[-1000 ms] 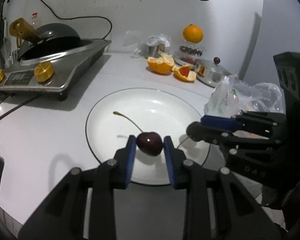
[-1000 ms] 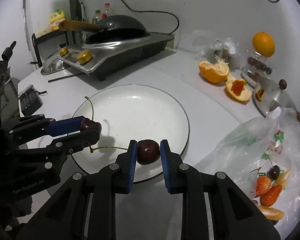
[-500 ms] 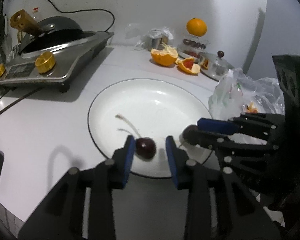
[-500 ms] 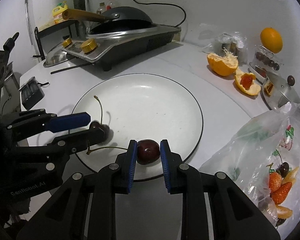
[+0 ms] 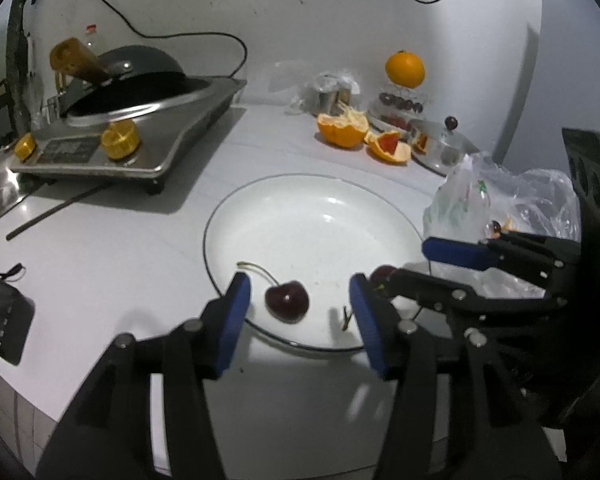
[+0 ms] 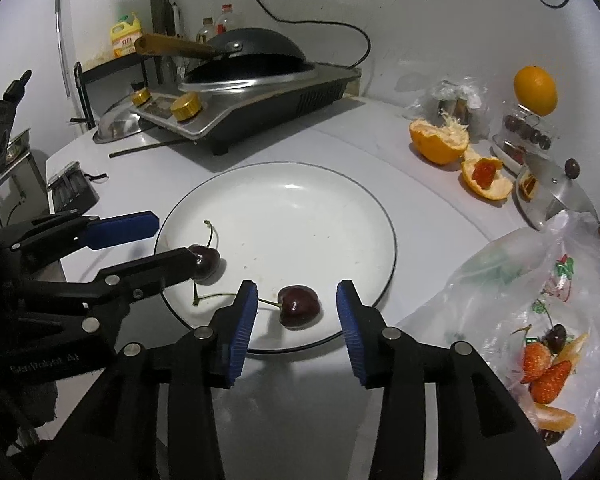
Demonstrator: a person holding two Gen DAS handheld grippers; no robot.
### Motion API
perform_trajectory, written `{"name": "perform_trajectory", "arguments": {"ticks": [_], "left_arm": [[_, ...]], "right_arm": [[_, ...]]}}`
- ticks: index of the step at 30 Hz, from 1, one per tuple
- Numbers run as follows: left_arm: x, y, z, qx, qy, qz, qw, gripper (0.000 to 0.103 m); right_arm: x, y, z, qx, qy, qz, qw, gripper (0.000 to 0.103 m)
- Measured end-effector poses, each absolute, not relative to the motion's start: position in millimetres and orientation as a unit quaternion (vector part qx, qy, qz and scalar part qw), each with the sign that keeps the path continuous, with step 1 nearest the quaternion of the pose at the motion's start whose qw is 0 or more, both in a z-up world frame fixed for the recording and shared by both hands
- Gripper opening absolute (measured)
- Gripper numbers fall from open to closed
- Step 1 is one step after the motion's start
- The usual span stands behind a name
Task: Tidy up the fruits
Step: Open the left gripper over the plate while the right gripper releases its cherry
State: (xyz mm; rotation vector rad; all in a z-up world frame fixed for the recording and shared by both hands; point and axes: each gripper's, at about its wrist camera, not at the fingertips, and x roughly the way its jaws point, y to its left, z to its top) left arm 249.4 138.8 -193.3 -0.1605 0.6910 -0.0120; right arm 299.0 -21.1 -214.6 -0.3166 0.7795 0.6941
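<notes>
Both grippers, left [image 5: 300, 304] and right [image 6: 296, 312], are opening off cherries [image 5: 287, 301] dropped on the plate [image 6: 300, 208]; next they'd go for the bag [image 6: 540, 300].

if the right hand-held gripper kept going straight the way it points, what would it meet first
Most likely the cherry lying between its opening jaws, on the near part of the white plate. Neither pad presses on it. Past the cherry is bare plate, though depth is hard to judge.

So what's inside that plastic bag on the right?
Through the plastic bag show strawberries, a cherry and orange segments. Crumpled folds hide whatever lies deeper.
</notes>
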Motion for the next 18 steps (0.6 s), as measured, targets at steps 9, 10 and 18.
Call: {"name": "perform_trajectory", "arguments": {"ticks": [9,10,18], "left_arm": [[241.0,125.4,-176.2,-0.072,0.319,0.006,0.945,0.054],[240.5,123.0,-174.9,-0.072,0.318,0.006,0.945,0.055],[234.7,97.8,-163.0,-0.063,0.307,-0.001,0.949,0.066]], "right_arm": [[290.2,-47.7,-194.9,-0.135,0.351,0.321,0.869,0.044],[289.3,-52.7,-192.7,-0.133,0.349,0.319,0.871,0.044],[283.7,-88.9,-180.8,-0.117,0.336,0.300,0.885,0.044]]}}
